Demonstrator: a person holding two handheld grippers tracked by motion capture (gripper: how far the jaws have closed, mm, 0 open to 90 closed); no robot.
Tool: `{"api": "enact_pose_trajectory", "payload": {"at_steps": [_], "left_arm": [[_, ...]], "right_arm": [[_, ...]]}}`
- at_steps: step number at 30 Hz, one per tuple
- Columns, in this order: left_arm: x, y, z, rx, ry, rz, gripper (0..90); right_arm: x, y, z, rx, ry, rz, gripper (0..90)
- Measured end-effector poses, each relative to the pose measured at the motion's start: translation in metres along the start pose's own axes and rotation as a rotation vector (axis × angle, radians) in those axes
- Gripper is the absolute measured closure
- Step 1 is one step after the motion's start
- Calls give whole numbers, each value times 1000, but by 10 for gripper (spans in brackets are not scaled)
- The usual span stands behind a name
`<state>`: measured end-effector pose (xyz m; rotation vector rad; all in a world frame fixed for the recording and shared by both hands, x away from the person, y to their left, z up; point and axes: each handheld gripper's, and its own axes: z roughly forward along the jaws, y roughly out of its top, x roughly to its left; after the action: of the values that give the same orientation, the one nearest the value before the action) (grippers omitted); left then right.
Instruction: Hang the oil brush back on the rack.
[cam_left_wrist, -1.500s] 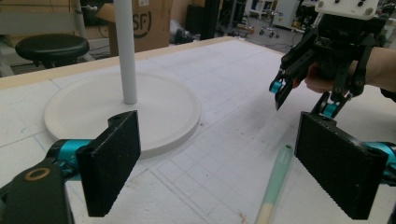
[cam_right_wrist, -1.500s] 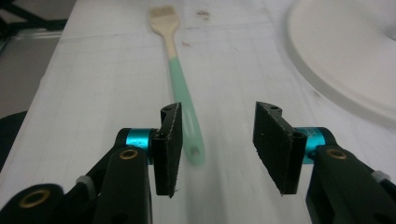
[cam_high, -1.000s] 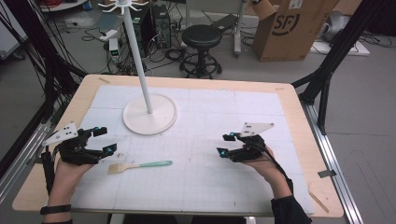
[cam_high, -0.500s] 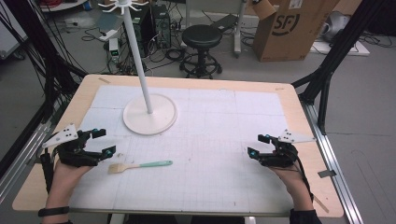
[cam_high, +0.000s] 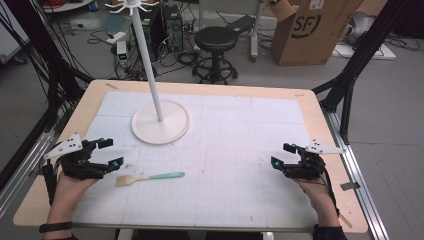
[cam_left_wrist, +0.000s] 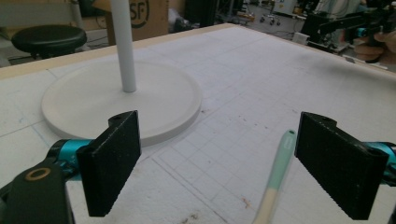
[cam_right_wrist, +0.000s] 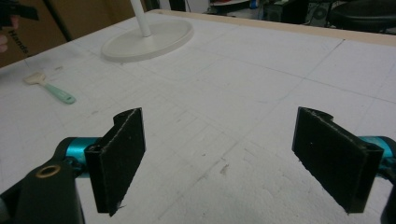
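White gridded mat (cam_high: 230, 150) covers most of the wooden table (cam_high: 320, 115), w/ bare wood showing round the edges. Next biggest is the white stand (cam_high: 160, 122): round base at about 11 o'clock from mat centre, thin pole rising straight up from its middle. In left gripper view the base sits just beyond your jaws at 11 o'clock.

Your left gripper (cam_high: 109, 153) rests at the 9 o'clock edge of the mat, jaws wide apart, nothing between the pads. Your right gripper (cam_high: 282, 155) sits at the 3 o'clock edge, well apart from everything else; its jaws have just been opening and now stand wide, bare mat between them.

Smallest item: the brush (cam_high: 149, 177), lying flat on the mat at approx 8 o'clock from centre, mint-green handle pointing toward 3 o'clock, pale wood head w/ bristles toward 9. It's just beside your left gripper, at 4 o'clock from the tips, not touching. Left gripper view has the brush handle (cam_left_wrist: 280, 163) running up between the jaws, closer to the right-hand pad but clear of both. Right gripper view shows the brush (cam_right_wrist: 49, 86) far off at 10 o'clock, near the stand base (cam_right_wrist: 149, 39).
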<state>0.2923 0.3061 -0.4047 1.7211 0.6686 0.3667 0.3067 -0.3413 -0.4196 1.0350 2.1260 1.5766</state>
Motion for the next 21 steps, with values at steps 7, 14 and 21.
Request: {"api": "enact_pose_trajectory", "payload": {"at_steps": [7,14,21], "left_arm": [[-6,2,1,8,-14,19,147],[-14,-4,8,72,-36,42,151],[-21,-15,22,138,-89,50,162]], "right_arm": [[-2,-1,-2,-1,-3,-4,164],[-2,-1,-1,2,-2,-5,164],[-2,-2,-2,11,0,-3,164]]}}
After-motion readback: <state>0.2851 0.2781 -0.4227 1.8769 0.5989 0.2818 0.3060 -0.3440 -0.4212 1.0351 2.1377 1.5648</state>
